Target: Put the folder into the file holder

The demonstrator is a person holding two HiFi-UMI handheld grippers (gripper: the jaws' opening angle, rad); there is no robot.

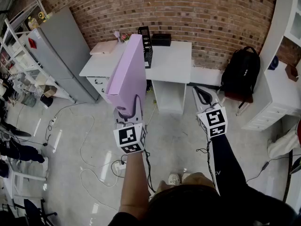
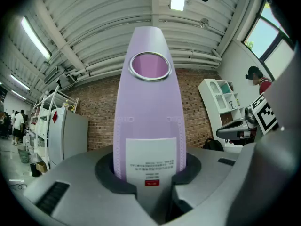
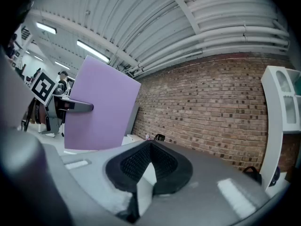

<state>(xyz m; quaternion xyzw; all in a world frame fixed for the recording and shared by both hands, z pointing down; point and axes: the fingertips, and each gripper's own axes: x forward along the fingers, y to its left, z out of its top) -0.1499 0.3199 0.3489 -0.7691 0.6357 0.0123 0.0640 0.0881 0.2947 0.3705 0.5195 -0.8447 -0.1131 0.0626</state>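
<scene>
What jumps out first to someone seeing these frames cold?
The tall purple folder dominates the middle of the head view, clamped at its lower end and held upright by the left gripper. Beyond it a white desk stands against a red brick wall, with a black mesh file holder on it. The right gripper hangs empty off to the right, jaws together.

Brick wall [image 1: 197,13], white desk [image 1: 174,60], glossy grey floor [image 1: 70,192]
</scene>
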